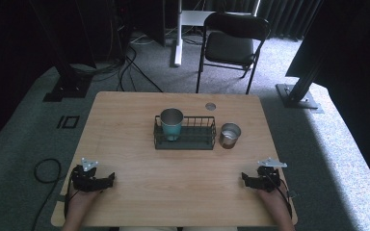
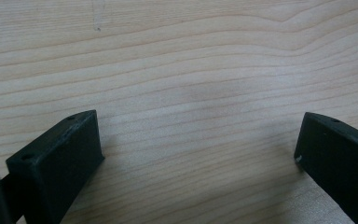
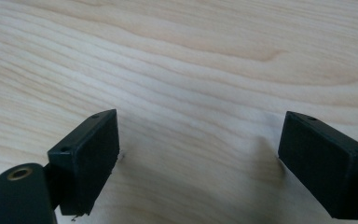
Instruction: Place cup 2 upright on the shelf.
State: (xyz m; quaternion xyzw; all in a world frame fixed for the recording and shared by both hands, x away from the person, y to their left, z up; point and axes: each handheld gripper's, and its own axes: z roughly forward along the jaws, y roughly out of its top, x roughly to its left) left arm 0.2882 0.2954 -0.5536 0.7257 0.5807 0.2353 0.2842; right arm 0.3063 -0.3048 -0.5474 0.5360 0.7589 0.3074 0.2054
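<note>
The table (image 1: 125, 125) is wide and mostly bare; its near half is open wood, and both grippers rest there close to the near edge, well apart from each other and from everything else. Behind the far edge stands a black folding chair (image 1: 233, 43), out of the way.

Near the middle of the table sits a black wire rack (image 1: 192, 137). A teal metal cup (image 1: 171, 123) stands upright in the rack's left end; the rest of the rack is vacant. Just beside the rack's right end, on the bare wood, a smaller steel cup (image 1: 230, 135) stands upright, close to the wire but outside it. Judging by this, one cup is already racked and the steel one probably remains to be placed; nothing is in hand yet.

The left gripper (image 1: 107, 180) lies by the near-left corner, its fingers (image 2: 58, 158) spread wide over plain wood, gripping nothing. The right gripper (image 1: 246, 179) lies toward the near-right edge, its fingers (image 3: 86, 156) equally wide apart and empty. The right one has the shorter, unobstructed run forward to the steel cup, with the table's right edge fairly near.
</note>
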